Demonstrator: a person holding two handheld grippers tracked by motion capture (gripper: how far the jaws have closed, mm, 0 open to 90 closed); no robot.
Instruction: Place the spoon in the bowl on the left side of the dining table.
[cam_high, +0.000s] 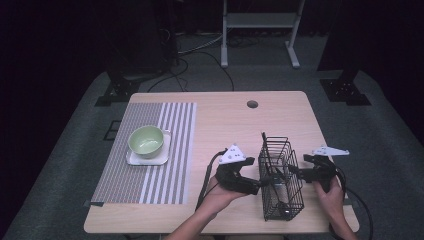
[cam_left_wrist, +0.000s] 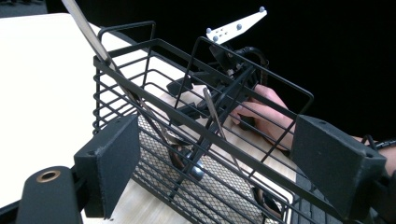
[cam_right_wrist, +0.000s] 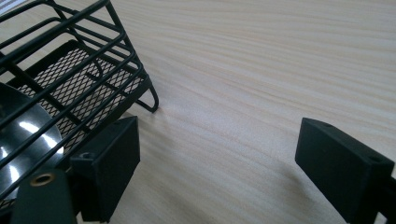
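Pale wood table (cam_high: 220, 120) near its front edge: our wire cutlery basket (cam_high: 280, 176) runs front-to-back between both tools — left tool (cam_high: 254, 183) and right tool (cam_high: 295, 170), jaws apart, flank its long sides.

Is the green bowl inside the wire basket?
No, the bowl sits on a white plate on the striped mat, far left of the basket.

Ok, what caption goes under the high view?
Two open grippers flank a black wire basket of utensils.

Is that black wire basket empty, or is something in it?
Not empty. The wire basket holds utensils, one long handle leaning out over its rim.
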